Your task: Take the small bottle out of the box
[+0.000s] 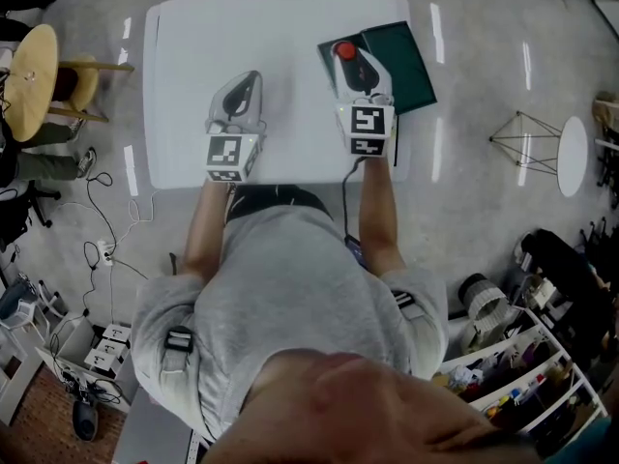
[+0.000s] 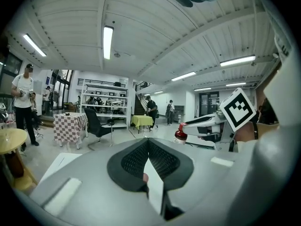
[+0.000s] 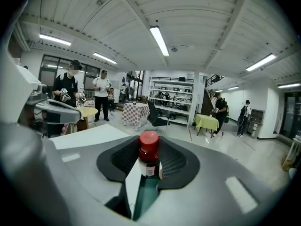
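Bottle [image 1: 345, 50] in right hand-held gripper [image 3: 148, 167], over green box [image 1: 408, 66]

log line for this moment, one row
right tool: shut on small bottle | small bottle: upright, at left edge of green box | left tool: shut, empty, over white table

From the head view I see only the red cap of the small bottle [image 1: 345, 50], its body hidden beneath the right gripper [image 1: 356, 68], which also covers the left part of the green box [image 1: 411, 66].

The bottle [image 3: 149, 150] sits in right claw [image 3: 149, 167], over box [image 1: 412, 64].
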Motion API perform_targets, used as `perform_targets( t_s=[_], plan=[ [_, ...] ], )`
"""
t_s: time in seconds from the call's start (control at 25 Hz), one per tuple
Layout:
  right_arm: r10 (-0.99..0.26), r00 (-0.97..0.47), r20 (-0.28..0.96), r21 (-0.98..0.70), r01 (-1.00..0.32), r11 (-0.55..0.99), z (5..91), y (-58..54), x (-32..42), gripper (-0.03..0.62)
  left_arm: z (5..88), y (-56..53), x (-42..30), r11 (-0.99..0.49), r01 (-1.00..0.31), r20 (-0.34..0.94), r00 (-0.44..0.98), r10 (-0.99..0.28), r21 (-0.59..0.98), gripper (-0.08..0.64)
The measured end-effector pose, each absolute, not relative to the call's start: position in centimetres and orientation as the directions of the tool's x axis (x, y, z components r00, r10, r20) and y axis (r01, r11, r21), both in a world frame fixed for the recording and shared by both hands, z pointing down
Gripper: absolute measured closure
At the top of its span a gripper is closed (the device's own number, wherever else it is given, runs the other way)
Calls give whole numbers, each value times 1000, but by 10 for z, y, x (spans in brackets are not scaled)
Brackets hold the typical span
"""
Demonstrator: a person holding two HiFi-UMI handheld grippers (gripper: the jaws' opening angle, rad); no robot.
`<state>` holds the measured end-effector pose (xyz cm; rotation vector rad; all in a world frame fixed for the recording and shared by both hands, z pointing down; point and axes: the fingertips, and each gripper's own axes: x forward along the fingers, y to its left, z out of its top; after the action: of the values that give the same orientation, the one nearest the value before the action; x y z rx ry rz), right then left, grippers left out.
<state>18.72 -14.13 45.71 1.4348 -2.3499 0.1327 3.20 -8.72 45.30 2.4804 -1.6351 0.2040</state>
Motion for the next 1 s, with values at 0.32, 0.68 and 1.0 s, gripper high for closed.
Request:
perform_targets(
  t_s=[0.32, 0.68, 1.0],
  plan=[
    [-807, -482, 341, 126, -828, 547, 438, -115, 144, 463, 435, -66, -8, -318, -947, 178, 320, -930, 41, 548],
    [-744, -577, 337, 105, -762, 639, 436, -90, 84, 463, 423, -52, -52, -250, -968, 160, 252, -954, 37, 548],
    [-675, -658, 335, 88, -691, 717, 435, -87, 21, 463, 420, -49, -99, -181, -983, 169, 185, -968, 37, 548]
  ],
)
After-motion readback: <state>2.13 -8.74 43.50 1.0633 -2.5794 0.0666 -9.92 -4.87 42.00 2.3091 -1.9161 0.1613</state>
